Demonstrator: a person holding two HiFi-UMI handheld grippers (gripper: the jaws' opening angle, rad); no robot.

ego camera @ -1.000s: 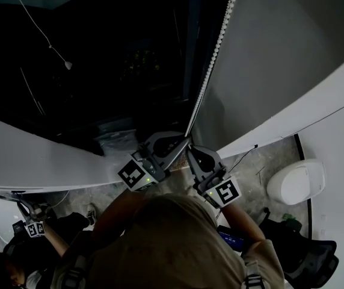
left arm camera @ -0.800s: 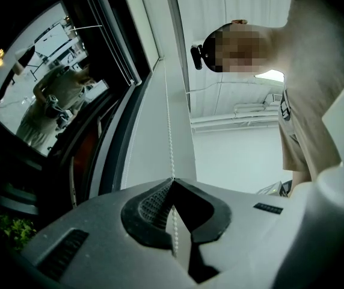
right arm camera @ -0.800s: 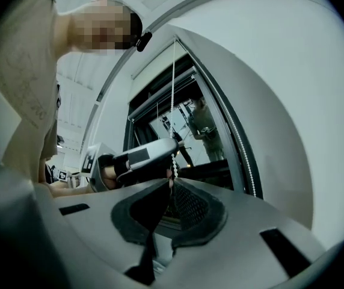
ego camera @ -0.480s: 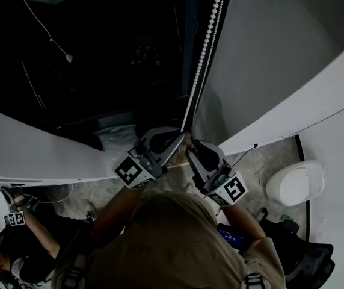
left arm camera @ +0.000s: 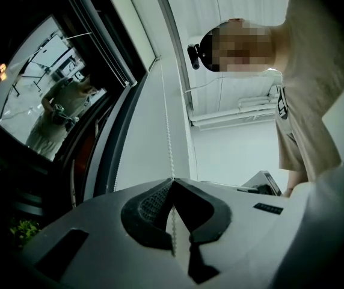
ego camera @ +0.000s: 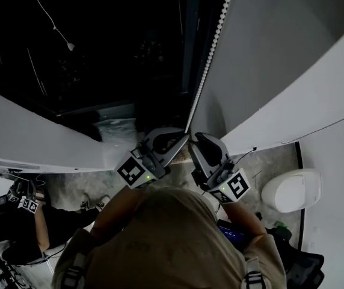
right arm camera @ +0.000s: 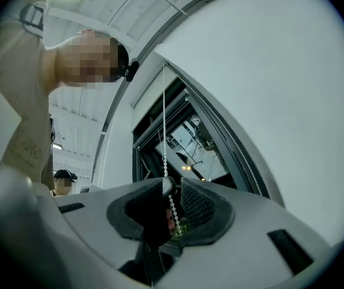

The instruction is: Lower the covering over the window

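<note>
When working the bead chain [ego camera: 211,47], treat as light, limp and slick: taut only under tension, apt to slide through smooth pads, and liable to part at a link if jerked. Locate it from the top of the head view, right of centre, running down to both grippers at mid-frame, along the right edge of the dark window [ego camera: 130,41].

Note the left gripper [ego camera: 183,138]: clamped on the chain, tips meeting over the beads at the centre of the left gripper view. Note the right gripper [ego camera: 201,140]: just opened, jaws parted, with the chain hanging loose between the pads, unpressed, in the right gripper view.

Take hold square across the strand, with a bead seated against the ribbed pad to resist slip. Close the released gripper higher up the strand before letting go below. Pull steadily along the line of the strand, never sideways.

Cannot make out the covering itself in any view; judged not yet lowered, with the glass bare at upper left.
</note>
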